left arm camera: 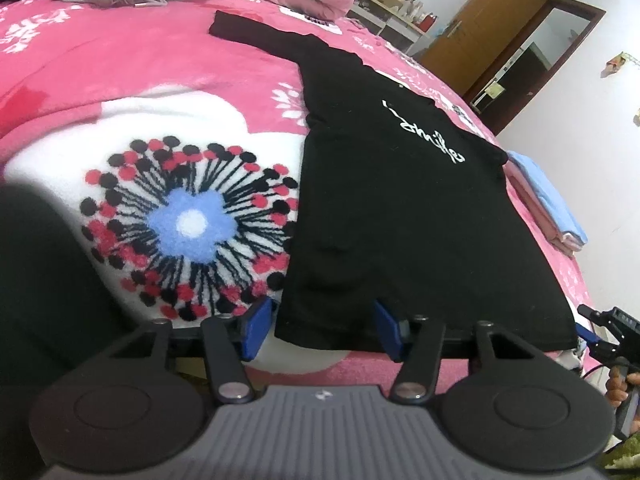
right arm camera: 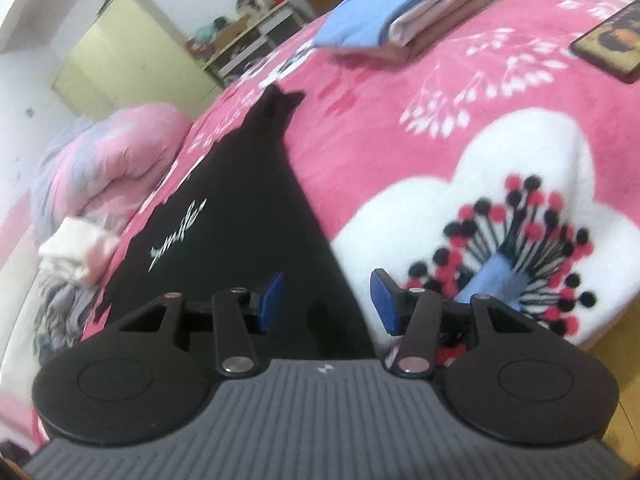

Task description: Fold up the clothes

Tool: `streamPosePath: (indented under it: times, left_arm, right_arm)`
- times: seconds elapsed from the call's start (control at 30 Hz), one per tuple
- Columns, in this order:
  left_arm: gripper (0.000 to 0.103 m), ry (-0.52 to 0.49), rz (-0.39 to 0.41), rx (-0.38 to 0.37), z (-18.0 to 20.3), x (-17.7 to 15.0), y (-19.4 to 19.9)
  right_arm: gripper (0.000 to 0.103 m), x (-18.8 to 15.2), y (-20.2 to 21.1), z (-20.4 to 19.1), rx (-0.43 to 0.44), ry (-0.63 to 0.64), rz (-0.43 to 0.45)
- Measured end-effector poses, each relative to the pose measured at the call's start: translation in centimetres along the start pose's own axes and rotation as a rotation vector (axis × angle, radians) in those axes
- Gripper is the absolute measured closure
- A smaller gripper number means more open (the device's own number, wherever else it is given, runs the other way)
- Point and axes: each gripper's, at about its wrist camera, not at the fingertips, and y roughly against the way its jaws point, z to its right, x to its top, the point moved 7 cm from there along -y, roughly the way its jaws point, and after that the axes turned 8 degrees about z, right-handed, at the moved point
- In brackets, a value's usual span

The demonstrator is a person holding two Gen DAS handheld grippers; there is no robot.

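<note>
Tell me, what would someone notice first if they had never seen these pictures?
Probably the black T-shirt with white writing, spread flat on the bright pink blanket, its bottom hem nearest the cameras. Next to it is a big white flower with a blue middle and red and black dots. The left claw and the right claw are both open at the hem's two corners, and folded blue and pink clothes are stacked beyond the shirt.
</note>
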Motion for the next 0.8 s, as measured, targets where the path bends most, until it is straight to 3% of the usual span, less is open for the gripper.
streamPosePath:
  times: [0.1, 0.17, 0.2, 0.23, 0.27, 0.3, 0.5, 0.67, 0.8]
  left_arm:
    - [0.063, -0.004, 0.000, 0.031, 0.0, -0.1, -0.1]
    - [0.077, -0.012, 0.001, 0.054, 0.1, -0.1, -0.2]
    - [0.082, -0.007, 0.003, 0.059, 0.2, -0.1, -0.1]
    - [0.095, 0.005, 0.003, 0.057, 0.2, 0.0, 0.1]
    - [0.097, 0.018, 0.004, 0.055, 0.3, 0.1, 0.2]
    - [0.097, 0.030, 0.004, 0.054, 0.4, 0.2, 0.4]
    - [0.098, 0.086, -0.051, 0.023, 0.4, 0.6, 2.0]
    - [0.098, 0.175, -0.063, -0.043, 0.5, 1.6, 3.4]
    - [0.098, 0.179, -0.067, -0.044, 0.2, 2.1, 3.8]
  right_arm:
    - [0.056, -0.5, -0.3, -0.4, 0.007, 0.068, -0.007]
    - [0.063, -0.9, -0.2, -0.8, 0.018, 0.126, -0.029]
    - [0.073, -1.1, 0.0, -1.1, 0.023, 0.160, -0.041]
    - [0.086, -1.4, 0.3, -1.6, 0.021, 0.197, -0.049]
    - [0.093, -1.7, 0.3, -1.9, 0.012, 0.236, -0.054]
    - [0.101, -2.0, 0.3, -2.1, 0.001, 0.274, -0.055]
    - [0.102, 0.6, 3.9, -3.6, 0.044, 0.292, 0.060]
    - [0.102, -0.3, 2.7, -2.1, 0.027, 0.235, -0.011]
    - [0.102, 1.0, 4.2, -2.7, 0.063, 0.214, 0.036]
